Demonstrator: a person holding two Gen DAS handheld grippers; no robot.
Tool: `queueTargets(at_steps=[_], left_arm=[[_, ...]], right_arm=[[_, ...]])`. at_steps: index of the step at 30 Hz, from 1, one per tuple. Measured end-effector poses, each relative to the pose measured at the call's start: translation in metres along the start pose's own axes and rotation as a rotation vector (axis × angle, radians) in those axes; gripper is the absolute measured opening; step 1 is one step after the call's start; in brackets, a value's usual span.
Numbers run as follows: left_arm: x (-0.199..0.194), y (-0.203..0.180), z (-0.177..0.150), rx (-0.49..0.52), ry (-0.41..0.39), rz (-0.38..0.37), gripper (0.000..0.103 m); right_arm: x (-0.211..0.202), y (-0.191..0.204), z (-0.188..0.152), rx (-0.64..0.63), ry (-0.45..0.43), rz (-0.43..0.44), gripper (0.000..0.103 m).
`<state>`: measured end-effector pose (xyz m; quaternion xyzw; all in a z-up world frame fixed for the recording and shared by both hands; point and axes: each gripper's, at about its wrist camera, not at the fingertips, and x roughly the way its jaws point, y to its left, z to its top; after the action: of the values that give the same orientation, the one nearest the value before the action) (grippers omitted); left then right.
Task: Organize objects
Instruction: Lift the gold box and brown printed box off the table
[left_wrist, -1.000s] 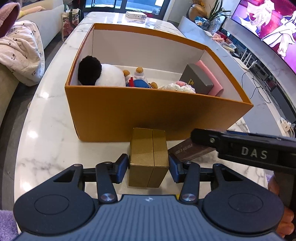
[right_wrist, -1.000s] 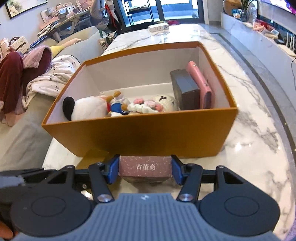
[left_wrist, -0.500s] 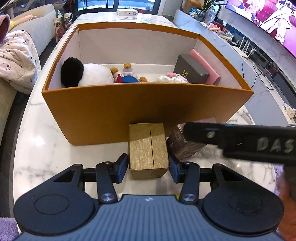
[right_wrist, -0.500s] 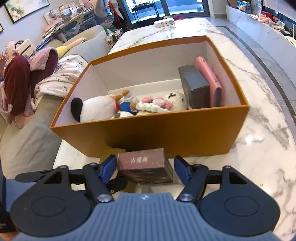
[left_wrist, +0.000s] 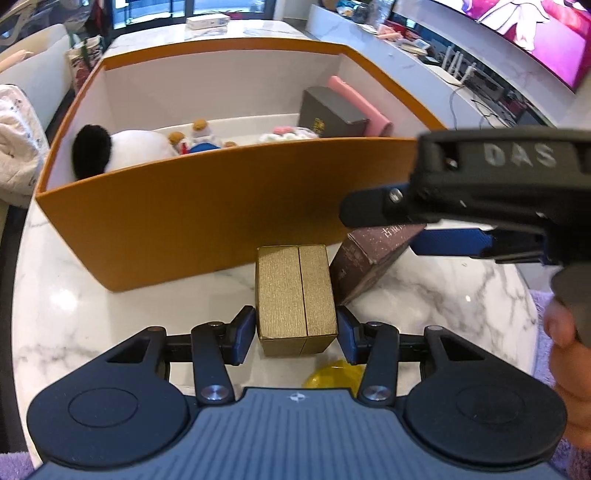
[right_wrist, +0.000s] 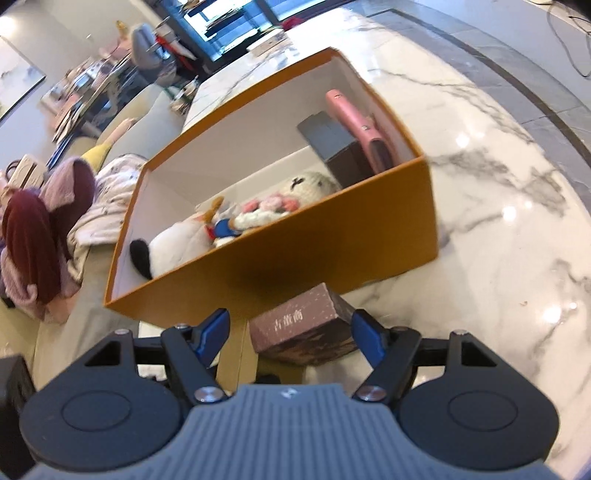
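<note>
My left gripper (left_wrist: 295, 330) is shut on a gold box (left_wrist: 295, 295) and holds it in front of the orange storage box (left_wrist: 207, 221). My right gripper (right_wrist: 290, 330) is open; its pads stand apart from a brown speckled box (right_wrist: 301, 326) that sits tilted between them, lying beside the gold box in the left wrist view (left_wrist: 365, 258). The right gripper also shows in the left wrist view (left_wrist: 417, 229) over the brown box. The orange box (right_wrist: 351, 240) holds a black-and-white plush (right_wrist: 173, 243), small dolls (right_wrist: 266, 210), a grey box (right_wrist: 332, 144) and a pink case (right_wrist: 354, 125).
The marble table (right_wrist: 498, 221) carries everything. A yellow object (left_wrist: 332, 374) lies under the left gripper. A sofa with clothes (right_wrist: 55, 206) stands to the left. A TV counter (left_wrist: 480, 74) runs along the right. A white packet (left_wrist: 207, 21) lies at the table's far end.
My right gripper has opened off the brown box, which now sits tilted. Both grippers have risen and tilted, showing more of the orange box's inside. The left still holds the gold box.
</note>
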<state>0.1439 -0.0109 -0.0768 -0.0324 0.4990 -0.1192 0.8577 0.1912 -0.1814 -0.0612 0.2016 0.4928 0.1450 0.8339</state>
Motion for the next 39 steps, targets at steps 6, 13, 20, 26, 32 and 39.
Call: queueTargets(at_steps=[6, 13, 20, 26, 32, 39], left_arm=[[0.000, -0.011, -0.001, 0.049, 0.007, -0.030, 0.053], [0.000, -0.012, -0.003, 0.050, 0.014, -0.059, 0.053], [0.000, -0.013, -0.003, 0.061, 0.010, -0.041, 0.053], [-0.001, -0.010, -0.005, 0.051, 0.010, -0.039, 0.053], [-0.010, 0.002, -0.004, -0.013, -0.012, -0.021, 0.053], [-0.044, 0.006, 0.004, -0.063, -0.083, -0.140, 0.052]], right_arm=[[0.006, -0.003, 0.004, 0.024, -0.008, -0.051, 0.074], [0.017, 0.002, -0.001, -0.038, 0.041, -0.071, 0.057], [0.009, 0.006, -0.016, -0.113, 0.039, -0.094, 0.042], [0.003, 0.006, -0.016, -0.142, 0.017, -0.117, 0.033], [-0.003, -0.002, -0.015, -0.155, 0.010, -0.161, 0.024], [-0.030, 0.008, -0.020, -0.217, -0.034, -0.097, 0.024]])
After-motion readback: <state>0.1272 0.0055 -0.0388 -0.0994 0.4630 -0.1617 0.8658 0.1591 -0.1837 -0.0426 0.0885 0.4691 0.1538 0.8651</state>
